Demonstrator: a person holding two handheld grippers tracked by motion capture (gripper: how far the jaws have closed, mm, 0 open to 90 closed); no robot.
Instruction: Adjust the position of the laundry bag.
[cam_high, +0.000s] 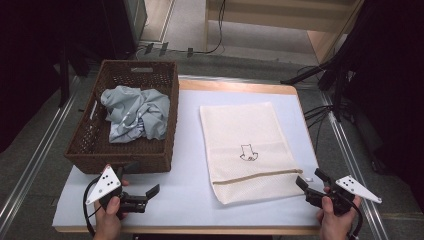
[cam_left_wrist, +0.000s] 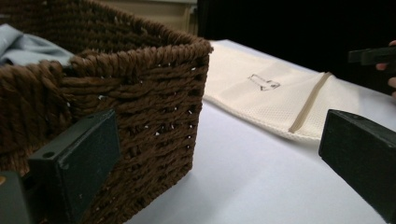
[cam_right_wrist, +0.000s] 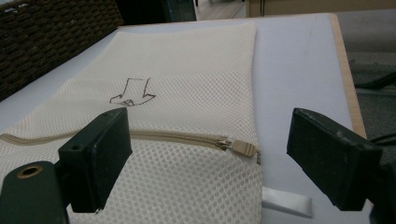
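A brown wicker basket (cam_high: 125, 161) stands at the left of the table with a crumpled grey-blue garment (cam_high: 135, 114) inside. A cream mesh laundry bag (cam_high: 245, 135) lies flat at the centre right, zipper (cam_high: 255, 176) closed near its front end. My left gripper (cam_high: 142, 177) is open just in front of the basket's near corner (cam_left_wrist: 154, 93), nothing between its jaws. My right gripper (cam_high: 310, 178) is open at the bag's near right corner. Its jaws (cam_right_wrist: 208, 154) straddle the zipper pull (cam_right_wrist: 243, 148) without touching it.
A white sheet (cam_high: 190, 150) covers the wooden table, whose edge runs close on the right (cam_right_wrist: 348, 70). A small white tag (cam_right_wrist: 287, 203) sticks out beside the bag's corner. Cables and dark stands lie on the floor beyond the table's right side.
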